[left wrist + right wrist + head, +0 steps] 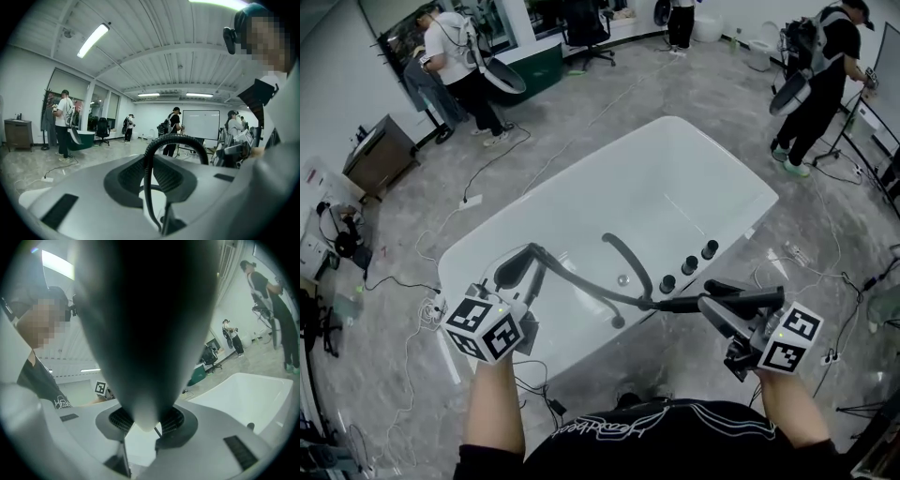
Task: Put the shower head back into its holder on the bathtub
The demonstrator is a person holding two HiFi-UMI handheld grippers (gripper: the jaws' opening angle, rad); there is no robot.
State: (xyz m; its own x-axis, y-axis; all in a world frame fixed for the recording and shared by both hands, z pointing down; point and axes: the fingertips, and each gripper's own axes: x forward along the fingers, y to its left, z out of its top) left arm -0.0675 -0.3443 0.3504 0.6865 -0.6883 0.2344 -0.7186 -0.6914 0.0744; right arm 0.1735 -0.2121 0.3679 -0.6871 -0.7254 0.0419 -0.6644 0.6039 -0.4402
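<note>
Stretching away beyond both hands, the bathtub (741, 187) carries its spout (630, 255) and knobs (689, 265) on the near rim; the holder itself cannot be made out, though it is probably among those fittings. The right gripper (724, 317), the nearer one to the knobs, is clamped partway closed on the shower head (750, 296), which lies level along the rim, just short of the knobs. The left gripper (514, 270) is narrowly closed on the hose (581, 281), off to the left.
</note>
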